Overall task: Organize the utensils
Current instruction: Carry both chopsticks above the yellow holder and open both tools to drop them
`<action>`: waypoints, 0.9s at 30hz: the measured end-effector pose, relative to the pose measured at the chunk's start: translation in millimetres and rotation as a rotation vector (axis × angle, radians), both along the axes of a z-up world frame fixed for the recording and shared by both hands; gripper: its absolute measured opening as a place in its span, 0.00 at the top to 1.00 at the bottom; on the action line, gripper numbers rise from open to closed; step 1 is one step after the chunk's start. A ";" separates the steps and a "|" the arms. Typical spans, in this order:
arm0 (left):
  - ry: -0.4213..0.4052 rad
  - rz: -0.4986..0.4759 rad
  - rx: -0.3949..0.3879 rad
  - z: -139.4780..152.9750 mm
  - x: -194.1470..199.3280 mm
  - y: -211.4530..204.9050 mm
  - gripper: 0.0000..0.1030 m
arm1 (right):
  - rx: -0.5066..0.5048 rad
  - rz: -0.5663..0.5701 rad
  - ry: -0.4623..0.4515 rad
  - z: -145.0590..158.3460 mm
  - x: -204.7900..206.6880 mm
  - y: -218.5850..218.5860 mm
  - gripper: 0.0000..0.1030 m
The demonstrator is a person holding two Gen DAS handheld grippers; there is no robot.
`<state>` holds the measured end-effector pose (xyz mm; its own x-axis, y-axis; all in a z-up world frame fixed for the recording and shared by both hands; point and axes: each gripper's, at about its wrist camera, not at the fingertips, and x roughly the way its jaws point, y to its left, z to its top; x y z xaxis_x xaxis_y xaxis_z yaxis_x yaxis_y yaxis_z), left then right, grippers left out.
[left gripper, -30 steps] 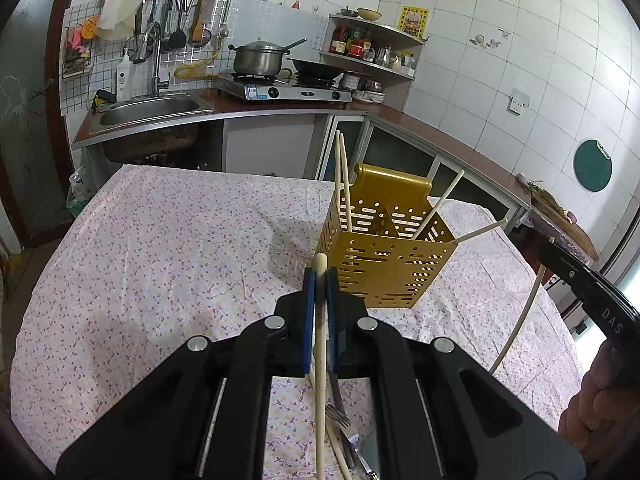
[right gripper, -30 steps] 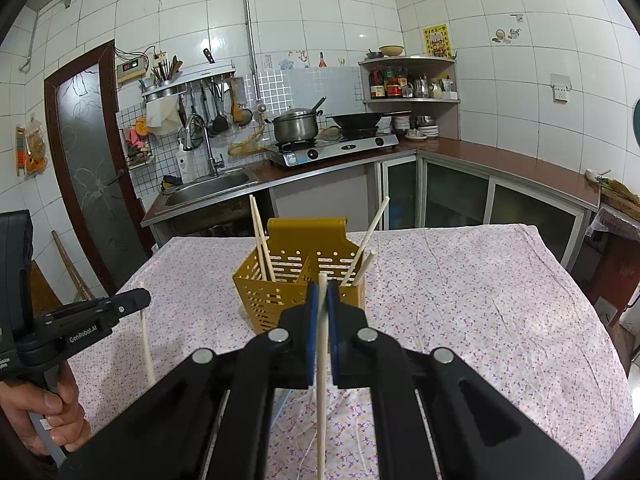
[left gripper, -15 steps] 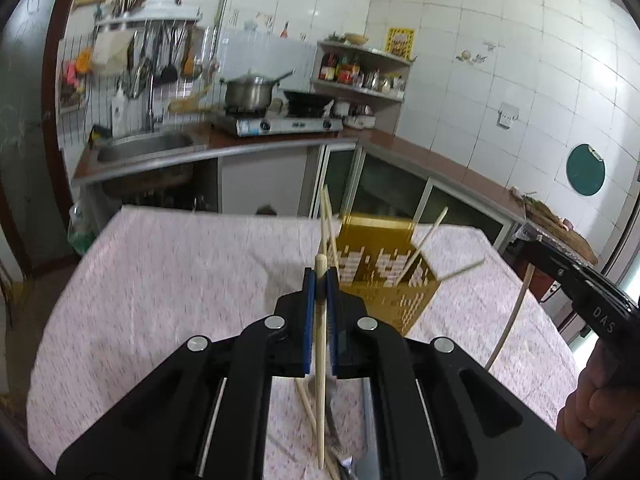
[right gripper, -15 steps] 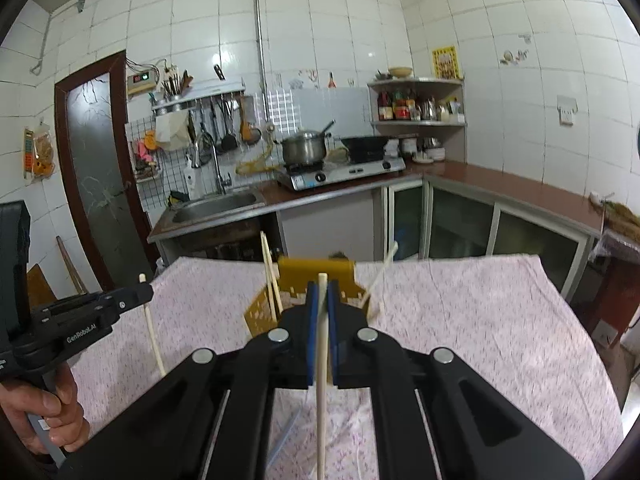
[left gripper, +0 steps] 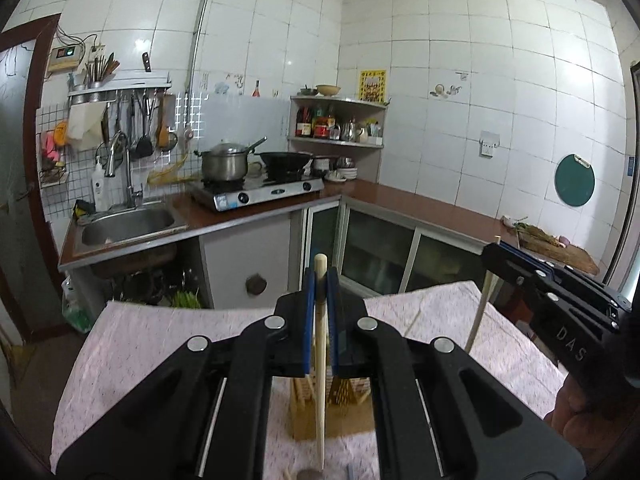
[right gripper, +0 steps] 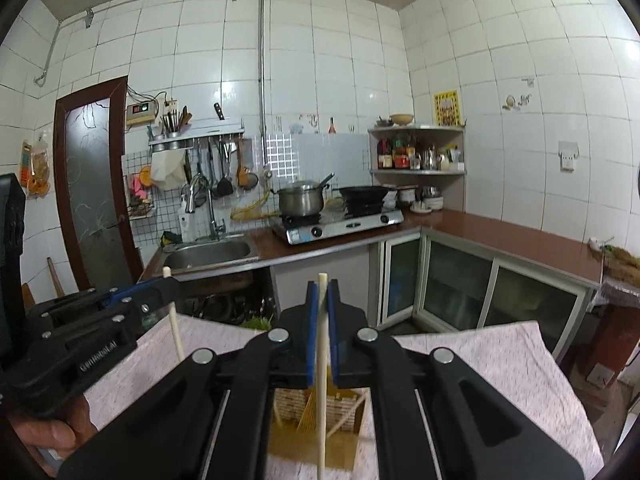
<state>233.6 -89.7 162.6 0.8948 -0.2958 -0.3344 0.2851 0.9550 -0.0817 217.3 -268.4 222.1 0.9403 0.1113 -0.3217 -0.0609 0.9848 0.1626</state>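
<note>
My left gripper [left gripper: 320,280] is shut on a pale wooden chopstick [left gripper: 319,384] that hangs upright between its blue pads. Under it, partly hidden by the fingers, stands the yellow perforated utensil holder [left gripper: 304,412] with other chopsticks in it. My right gripper [right gripper: 322,292] is likewise shut on an upright chopstick [right gripper: 321,408] above the same holder [right gripper: 348,440]. Each gripper shows in the other's view: the right one [left gripper: 496,254] with its chopstick [left gripper: 478,316] at the right, the left one [right gripper: 168,284] with its chopstick [right gripper: 176,332] at the left.
The holder stands on a table under a floral cloth [left gripper: 152,344]. Beyond the table's far edge run a counter with a sink [left gripper: 128,224], a stove and pot [left gripper: 224,166], and glass-door cabinets [right gripper: 460,280]. A hand [right gripper: 52,432] grips the left tool.
Both grippers have risen with their chopsticks still clamped. The holder has slid from the middle of each view to below the fingers, and the kitchen wall fills more of the frame.
</note>
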 end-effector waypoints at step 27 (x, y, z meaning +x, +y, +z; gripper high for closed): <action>0.032 0.023 0.015 -36.1 101.7 -24.2 0.92 | 0.026 0.000 0.032 -37.4 89.1 -9.7 0.93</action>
